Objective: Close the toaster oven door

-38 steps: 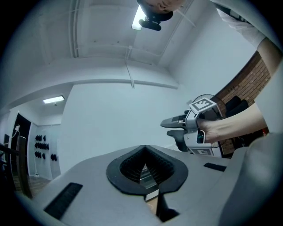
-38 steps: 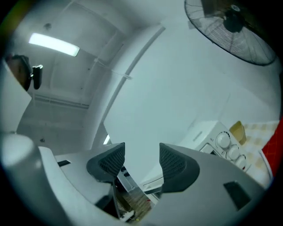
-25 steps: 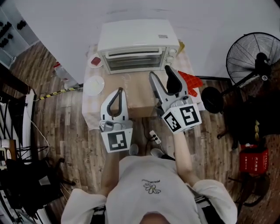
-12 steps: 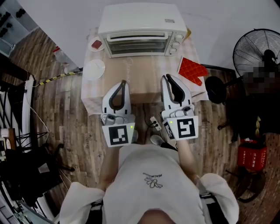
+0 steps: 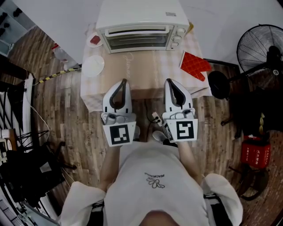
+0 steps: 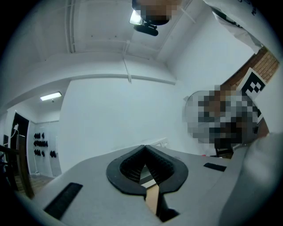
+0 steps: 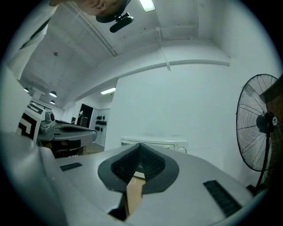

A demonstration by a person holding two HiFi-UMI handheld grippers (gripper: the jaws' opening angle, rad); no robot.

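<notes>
Head view from above, clock directions read across it.

At 12 o'clock, at the far end of the checked-cloth worktop point(image 5: 90, 92), a white boxy toaster oven point(image 5: 141, 13). Glass door point(image 5: 138, 39) shut upright against the front, handle bar along its top edge, control knobs point(image 5: 176, 39) at its right. Behind the glass, wire rack bars only just made out; anything else inside too dim to tell.

At 11 o'clock, just beside the oven's left corner, a small white dish point(image 5: 90, 43) holding a red item point(image 5: 94, 39), kind unclear. Nearer 10 o'clock, a round white plate point(image 5: 93, 66), plain white surface showing. At 1 o'clock, a red quilted pot holder point(image 5: 194, 65) lying flat near the worktop's right edge. Toward 2 o'clock, off the worktop, a black standing fan point(image 5: 261, 48) on wooden plank floor point(image 5: 66, 128).

At the near edge of the worktop, two claws side by side, both pointing toward 12 o'clock, well apart from the oven. Left claw point(image 5: 124, 81): jaws pressed together tip to tip, gripping nothing. Right claw point(image 5: 168, 81): jaws just closed, meeting pad to pad with nothing between them. In the right gripper view, the oven's shut front straight ahead beyond the tips, the fan at 3 o'clock.
</notes>
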